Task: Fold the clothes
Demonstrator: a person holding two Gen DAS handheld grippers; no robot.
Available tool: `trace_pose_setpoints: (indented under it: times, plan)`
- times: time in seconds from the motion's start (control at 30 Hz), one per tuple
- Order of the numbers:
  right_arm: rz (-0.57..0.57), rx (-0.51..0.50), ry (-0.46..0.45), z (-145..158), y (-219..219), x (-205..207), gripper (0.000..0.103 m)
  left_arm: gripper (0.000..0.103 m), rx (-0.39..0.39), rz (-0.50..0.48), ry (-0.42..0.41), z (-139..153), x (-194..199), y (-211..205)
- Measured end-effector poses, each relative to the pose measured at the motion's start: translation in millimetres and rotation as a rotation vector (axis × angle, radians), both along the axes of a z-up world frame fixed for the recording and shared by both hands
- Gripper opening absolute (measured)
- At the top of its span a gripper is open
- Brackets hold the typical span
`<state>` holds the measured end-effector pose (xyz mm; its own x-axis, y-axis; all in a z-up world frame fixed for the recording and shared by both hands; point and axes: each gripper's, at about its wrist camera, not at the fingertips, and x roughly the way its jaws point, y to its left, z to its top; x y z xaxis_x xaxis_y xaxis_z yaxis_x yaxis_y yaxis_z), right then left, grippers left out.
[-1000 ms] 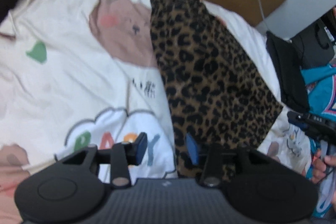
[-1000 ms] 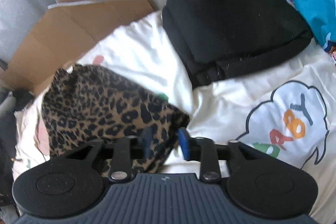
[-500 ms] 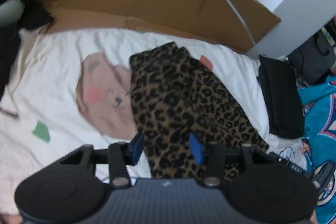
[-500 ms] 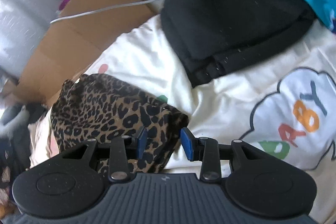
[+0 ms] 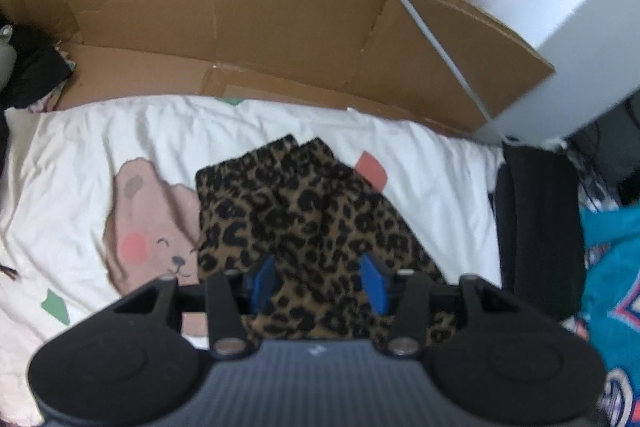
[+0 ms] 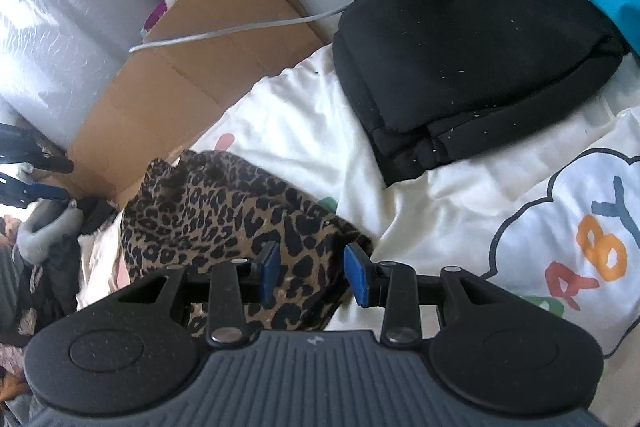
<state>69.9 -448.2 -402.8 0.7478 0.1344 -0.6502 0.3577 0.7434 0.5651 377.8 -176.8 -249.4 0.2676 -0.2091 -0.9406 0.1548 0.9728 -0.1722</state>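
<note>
Left gripper (image 5: 318,279) near, pointing down over leopard garment (image 5: 304,223); blue pads apart, nothing pinched between them. Right gripper (image 6: 311,273) low over same garment's near corner (image 6: 224,215), fingers parted, gripping nothing. Garment lies folded on white printed sheet (image 5: 80,147), beside pink bear print (image 5: 152,227). Right of it, folded black clothing (image 6: 460,55), then teal garment (image 5: 612,267). Far side: flattened cardboard (image 5: 240,15) with white cable (image 5: 436,47) across it.

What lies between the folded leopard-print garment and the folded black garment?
Only bare cream printed bedsheet separates leopard-print garment from black garment; the right wrist view shows it.
</note>
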Motion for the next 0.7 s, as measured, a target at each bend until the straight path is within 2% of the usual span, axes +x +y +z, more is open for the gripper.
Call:
trace_pose_setpoints:
  times: [0.1,0.2,0.3,0.4,0.53,0.63,0.7]
  plan:
    - [0.010,0.006,0.001,-3,-7,5,0.042,0.051,0.012,0.035,-0.013,-11,15,-9]
    - [0.027,-0.004,-0.026,-3,-10,11,0.042,0.050,-0.027,0.129,-0.001,-25,28,-10]
    - [0.051,-0.051,-0.001,-7,-7,19,0.042,0.048,-0.051,0.181,0.011,-38,40,-14]
    - [0.013,-0.029,-0.012,-13,-7,21,0.042,0.048,-0.055,0.183,0.017,-49,55,-23]
    - [0.045,-0.066,0.019,-18,3,25,0.042,0.048,-0.052,0.177,0.024,-70,70,-36]
    - [0.049,-0.076,0.039,-22,4,26,0.041,0.037,-0.063,0.198,0.053,-89,77,-42]
    - [0.057,-0.087,0.045,-22,4,27,0.041,0.034,-0.066,0.212,0.064,-99,80,-45]
